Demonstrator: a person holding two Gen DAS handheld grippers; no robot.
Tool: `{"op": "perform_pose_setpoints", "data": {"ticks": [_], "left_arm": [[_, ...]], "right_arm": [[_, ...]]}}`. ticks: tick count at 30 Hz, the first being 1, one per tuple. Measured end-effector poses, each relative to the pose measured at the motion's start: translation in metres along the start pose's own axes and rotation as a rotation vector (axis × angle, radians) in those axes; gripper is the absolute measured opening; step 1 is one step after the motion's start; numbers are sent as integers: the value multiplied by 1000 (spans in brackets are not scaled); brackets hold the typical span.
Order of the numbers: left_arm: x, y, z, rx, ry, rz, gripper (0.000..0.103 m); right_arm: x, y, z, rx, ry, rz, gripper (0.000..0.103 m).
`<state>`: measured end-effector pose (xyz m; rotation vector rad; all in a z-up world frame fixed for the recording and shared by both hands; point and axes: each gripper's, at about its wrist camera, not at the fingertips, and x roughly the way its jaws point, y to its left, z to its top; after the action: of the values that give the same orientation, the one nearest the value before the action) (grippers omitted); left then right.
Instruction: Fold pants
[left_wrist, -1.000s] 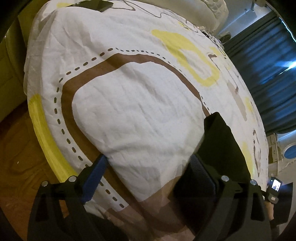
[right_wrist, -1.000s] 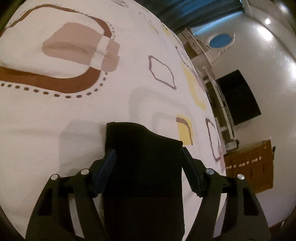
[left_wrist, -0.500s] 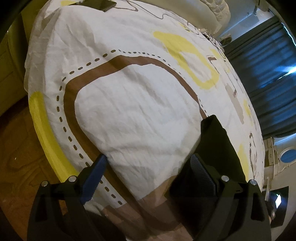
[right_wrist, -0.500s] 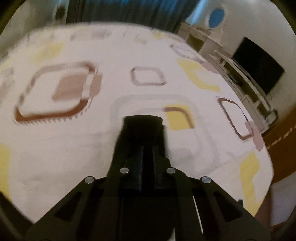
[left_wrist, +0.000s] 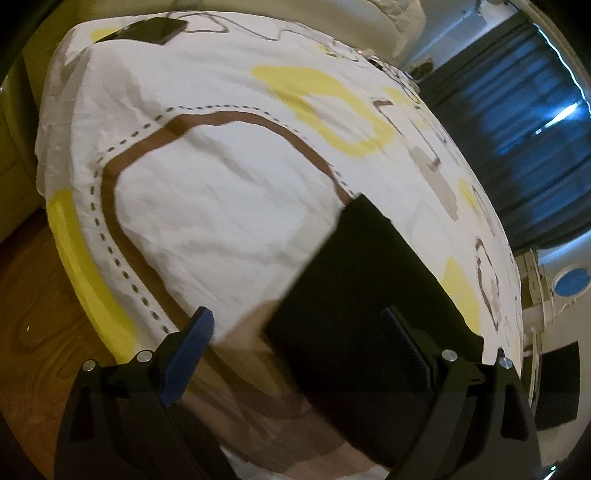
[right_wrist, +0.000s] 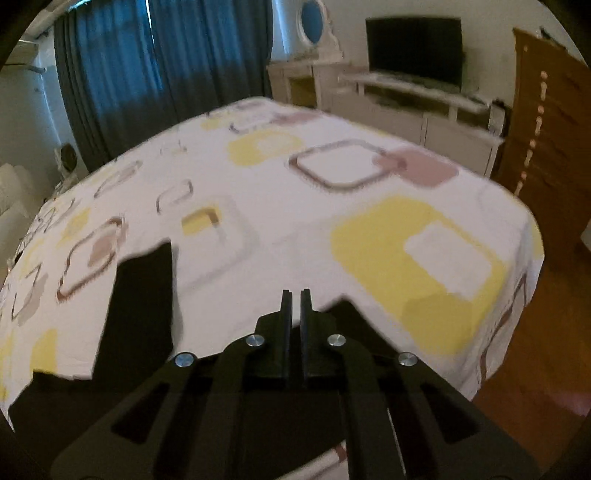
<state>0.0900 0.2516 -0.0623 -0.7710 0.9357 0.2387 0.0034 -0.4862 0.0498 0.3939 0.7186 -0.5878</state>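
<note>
Lying on the white bedspread (left_wrist: 207, 206) with yellow and brown rounded-square print: the black fabric pants (left_wrist: 369, 295), flat strip running from the near edge toward mid-bed in the left wrist view. In the right wrist view pants (right_wrist: 144, 295) show as a dark raised fold at left, with more black cloth across the bottom around the gripper body.

Left gripper (left_wrist: 295, 332): fingers wide apart, blue pad on one side and black ribbed pad on the other, nothing pinched; the pants edge sits between them, pads clear of it.

Right gripper (right_wrist: 294, 295): fingers together, only a thin slit between. Can't tell whether cloth is pinched in there; black on black.

Outward: dark flat phone-like slab (left_wrist: 147, 31) with thin cable at the far bed corner, dark blue curtains (right_wrist: 155, 62), black TV screen (right_wrist: 413, 44) on a white cabinet, wood floor (left_wrist: 33, 314).
</note>
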Motion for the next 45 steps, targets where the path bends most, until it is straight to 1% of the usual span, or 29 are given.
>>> {"op": "perform_pose_setpoints", "data": {"ticks": [1,2,4,5,7,9,10,11,14,15,16,17,19,21,24,26,27,28,30,33,34,35,36,37,38,39,40,42,45], "left_arm": [[0,-4,-2,8,2,2,91],[1,-9,-4,17,4,1,91],[0,-14,-8,27,5,-2,91],[1,-17,-10,30,6,-5,91],[2,-21,-13,37,9,-10,91],[4,-21,-15,38,14,-9,91],[6,-19,-15,33,21,-6,91],[7,-16,-14,25,26,-3,91],[8,-1,-9,-19,32,6,91],[8,3,-9,-29,30,9,91],[7,10,-5,-45,28,16,91],[7,14,-3,-52,27,22,91],[7,22,2,-60,24,37,91],[8,30,6,-71,22,57,91],[13,40,11,-101,28,69,91],[17,42,11,-108,33,68,91],[19,41,11,-107,36,67,91],[21,41,12,-105,37,68,91],[24,38,11,-99,31,79,91],[24,37,10,-100,22,91,91],[24,36,10,-103,21,93,91],[24,36,10,-103,22,94,91],[24,36,10,-103,25,94,91],[23,36,10,-104,28,92,91],[22,37,11,-108,31,87,91],[22,37,11,-113,33,82,91],[22,37,12,-118,34,80,91],[22,37,13,-126,33,78,91],[20,35,12,-126,28,68,91]], "right_arm": [[4,8,-4,-7,13,21,23],[6,16,-7,-16,17,42,43],[10,49,-10,-69,8,64,58],[13,79,-10,-128,1,61,64],[27,133,-10,-245,9,23,69],[50,205,-15,-393,17,-62,76],[59,228,-20,-451,24,-102,82],[77,265,-28,-545,37,-166,83],[124,334,-50,-693,101,-278,84],[141,353,-57,-724,129,-320,84],[152,362,-60,-739,142,-351,84],[168,377,-67,-763,154,-426,87],[187,392,-75,-803,135,-539,92],[193,397,-73,-796,113,-581,92],[201,395,-62,-777,119,-602,95],[209,390,-53,-763,106,-651,96],[215,383,-47,-735,132,-650,96],[220,376,-42,-697,173,-620,97],[224,373,-36,-690,169,-626,100],[230,376,-35,-735,129,-664,99],[231,372,-32,-717,127,-655,99],[232,368,-30,-700,135,-635,95],[232,365,-29,-683,151,-591,84],[231,360,-27,-660,183,-516,54],[229,354,-24,-621,225,-431,30],[227,354,-24,-617,241,-424,19],[226,353,-25,-630,244,-430,10],[224,343,-23,-621,250,-396,9],[205,321,-8,-550,230,-312,8]]}}
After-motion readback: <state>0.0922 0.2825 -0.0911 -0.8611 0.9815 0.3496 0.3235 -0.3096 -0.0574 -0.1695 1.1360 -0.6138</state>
